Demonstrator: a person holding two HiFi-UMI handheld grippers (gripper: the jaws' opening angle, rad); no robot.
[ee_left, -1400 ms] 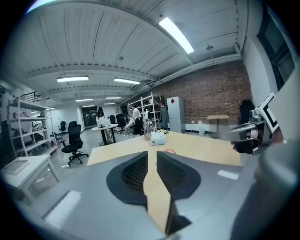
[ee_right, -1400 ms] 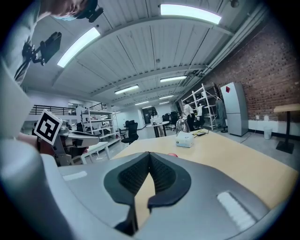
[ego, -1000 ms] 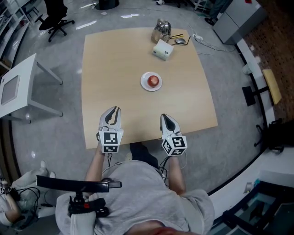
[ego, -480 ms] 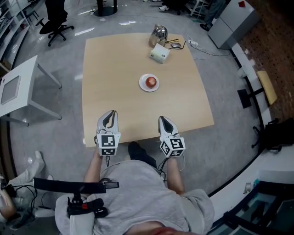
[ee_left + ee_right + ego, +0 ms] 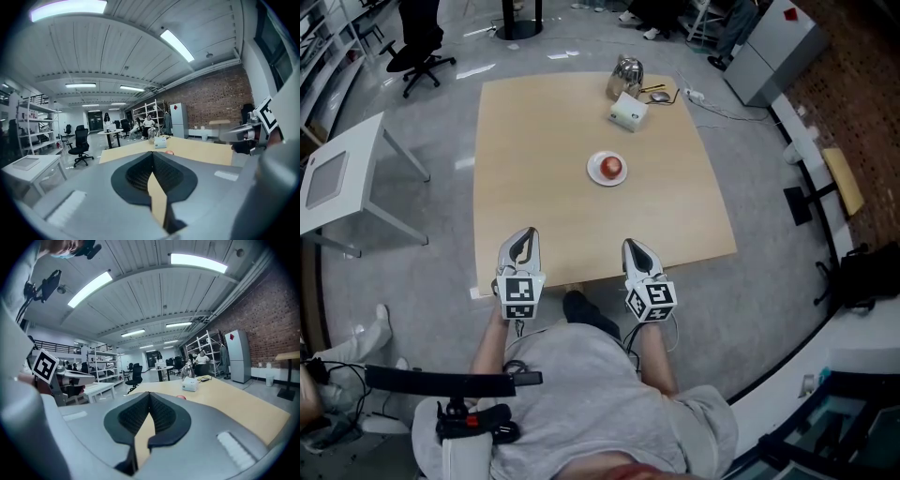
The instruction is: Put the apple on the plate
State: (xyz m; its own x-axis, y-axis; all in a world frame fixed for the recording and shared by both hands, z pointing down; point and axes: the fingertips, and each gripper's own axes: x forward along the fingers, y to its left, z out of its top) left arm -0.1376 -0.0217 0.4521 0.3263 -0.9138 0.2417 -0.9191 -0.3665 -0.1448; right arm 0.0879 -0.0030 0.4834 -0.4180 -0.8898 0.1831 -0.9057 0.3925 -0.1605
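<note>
Big open workshop here, brick wall down one side, grey floor, shelving and office chairs in the back. In the middle sits a pale wooden counter [image 5: 544,169].

The apple [image 5: 612,167] is already sitting on the small white plate [image 5: 593,175], roughly mid-counter, well apart from both tools. So as far as I can judge, the job is done and nothing is left to carry.

That would explain the pose. The left hand-held gripper [image 5: 525,234] and right hand-held gripper [image 5: 635,246] hang side by side at the counter's near edge, aimed out across it toward the plate. Each has its jaw tips pressed together with nothing between them, just bare counter showing through the wedge below the tips. Looks like a parked, hands-off stance to me.

Orientation-wise, an apple is basically a ball, so there's no real long axis to call. It looks settled on the plate, slightly right of the plate's middle. Which way the stem points is too small to tell.

A white box [image 5: 628,112] and a shiny metal pot [image 5: 625,70] sit at the far edge, out of the way.
</note>
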